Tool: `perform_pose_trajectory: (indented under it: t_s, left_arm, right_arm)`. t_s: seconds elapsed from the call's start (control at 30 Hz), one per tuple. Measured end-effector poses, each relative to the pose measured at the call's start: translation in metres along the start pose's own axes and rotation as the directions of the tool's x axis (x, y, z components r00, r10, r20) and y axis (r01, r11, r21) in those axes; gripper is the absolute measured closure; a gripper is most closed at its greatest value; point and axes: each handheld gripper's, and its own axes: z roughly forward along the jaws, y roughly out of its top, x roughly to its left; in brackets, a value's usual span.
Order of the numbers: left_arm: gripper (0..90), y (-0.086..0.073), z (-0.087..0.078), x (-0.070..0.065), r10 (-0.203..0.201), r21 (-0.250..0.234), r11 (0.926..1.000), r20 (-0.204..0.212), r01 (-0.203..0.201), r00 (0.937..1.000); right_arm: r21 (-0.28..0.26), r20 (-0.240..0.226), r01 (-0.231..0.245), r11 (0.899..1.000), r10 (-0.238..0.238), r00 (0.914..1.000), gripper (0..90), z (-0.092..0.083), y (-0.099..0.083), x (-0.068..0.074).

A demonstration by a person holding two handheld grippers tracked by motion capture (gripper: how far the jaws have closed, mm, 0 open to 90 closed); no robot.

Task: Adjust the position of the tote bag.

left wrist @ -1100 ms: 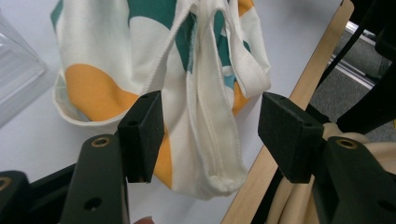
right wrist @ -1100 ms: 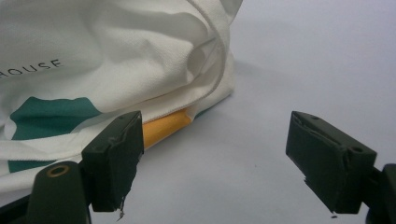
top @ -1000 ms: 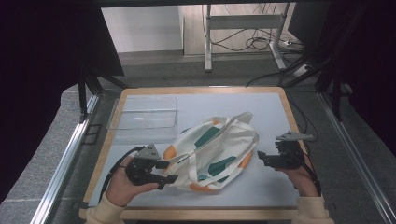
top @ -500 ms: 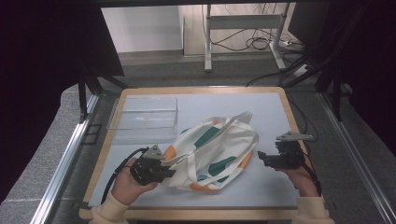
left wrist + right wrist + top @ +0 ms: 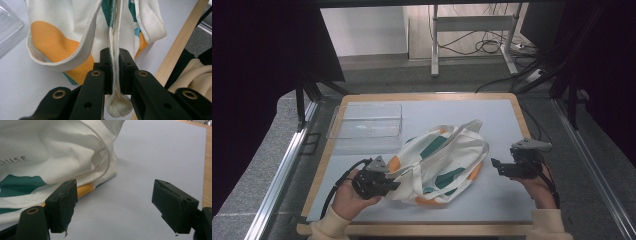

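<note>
So we've got the table taking up most of the high view, a pale blue-grey top with a wooden edge running all round it. Sitting in the lower middle of the frame is the tote bag, a crumpled cream canvas thing with green and orange patches, lying flat with its handles looping toward the upper right. Up and to the left of it there's a clear plastic tray, near the bag but not touching it as far as we can tell.

Our left gripper is at the lower left of the frame, right on the bag's left edge. In the left gripper view the jaws have just been closing and now sit pinched together on the strap, a narrow doubled-up strip of cream fabric that runs straight up between the pads, with a little bunched end poking out below them. The orange patch of the bag hangs just to the upper left of that.

Our right gripper sits at the lower right of the high view, just beside the bag's right edge but apart from it. In the right gripper view its jaws stand wide with bare tabletop between them; the bag fills the upper left, with its bottom edge passing just behind the left jaw.
</note>
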Motion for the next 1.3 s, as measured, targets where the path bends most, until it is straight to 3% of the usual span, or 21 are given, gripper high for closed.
perform_pose_trajectory:
  t_s: [0.23, 0.47, 0.53, 0.8, 0.87, 1.0, 1.3]
  left_arm:
    - [83.8, -0.001, -0.001, 0.003, -0.01, -0.01, 0.9999, 0.011, 0.01, 0.9999]
    - [83.8, -0.001, -0.001, 0.003, -0.003, -0.007, 1.0, 0.014, 0.004, 0.9999]
    - [83.8, -0.001, -0.001, 0.003, -0.013, -0.012, 0.9998, 0.041, 0.014, 0.9991]
    - [84.1, -0.002, -0.001, 0.003, -0.027, -0.028, 0.9992, 0.022, 0.028, 0.9994]
    - [84.1, -0.003, -0.001, 0.003, -0.03, -0.033, 0.999, 0.02, 0.031, 0.9993]
    - [84.1, -0.004, -0.001, 0.005, -0.023, -0.027, 0.9993, 0.021, 0.024, 0.9995]
    - [83.9, -0.004, -0.001, 0.004, -0.024, -0.029, 0.9993, 0.019, 0.025, 0.9995]
  right_arm:
    - [0.005, -0.031, 0.021, 1.0, -0.021, 0.9993, 22.0, 0.0, 0.014, -0.003]
    - [-0.012, -0.022, 0.016, 1.0, -0.016, 0.9996, 23.2, -0.005, 0.031, -0.013]
    - [0.002, -0.033, 0.027, 1.0, -0.027, 0.9991, 27.5, -0.004, 0.041, -0.02]
    - [0.032, -0.044, 0.059, 0.998, -0.058, 0.9973, 27.8, 0.013, 0.064, -0.038]
    - [0.029, -0.026, 0.076, 0.997, -0.075, 0.9968, 27.5, 0.018, 0.069, -0.042]
    - [0.018, -0.019, 0.062, 0.998, -0.062, 0.9979, 30.6, 0.025, 0.078, -0.049]
    - [0.061, -0.021, 0.097, 0.993, -0.096, 0.9951, 32.6, 0.042, 0.086, -0.054]
